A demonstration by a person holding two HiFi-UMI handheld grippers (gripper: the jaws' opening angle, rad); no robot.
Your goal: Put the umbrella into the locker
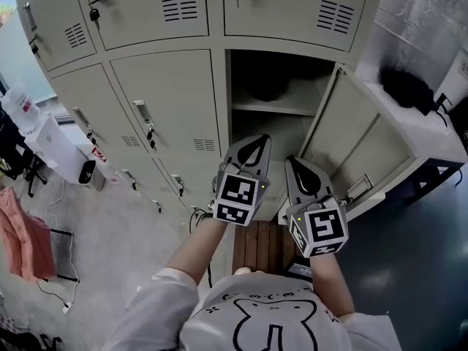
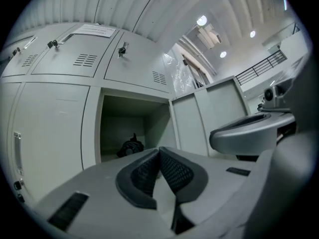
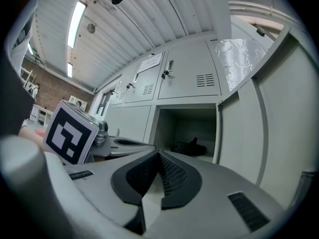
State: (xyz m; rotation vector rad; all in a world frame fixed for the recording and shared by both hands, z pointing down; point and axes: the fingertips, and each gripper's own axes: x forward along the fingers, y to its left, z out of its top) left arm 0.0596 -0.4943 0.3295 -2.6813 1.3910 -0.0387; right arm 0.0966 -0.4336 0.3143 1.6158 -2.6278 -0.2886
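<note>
The umbrella (image 1: 265, 86) is a dark folded bundle lying on the upper shelf inside the open locker (image 1: 274, 109). It also shows as the umbrella (image 2: 130, 146) in the left gripper view and the umbrella (image 3: 189, 146) in the right gripper view. My left gripper (image 1: 253, 147) is held level in front of the opening, well short of the shelf, shut with nothing between its pads. My right gripper (image 1: 299, 167) hovers beside it, a little lower, shut and empty too. The locker door (image 1: 358, 141) stands swung out to the right.
Closed lockers (image 1: 168, 101) with keys fill the wall to the left and above. A wooden bench (image 1: 262, 246) is under my arms. A white box (image 1: 62, 152) and pink cloth (image 1: 22, 232) sit on the floor at left. A white counter (image 1: 420, 134) stands right.
</note>
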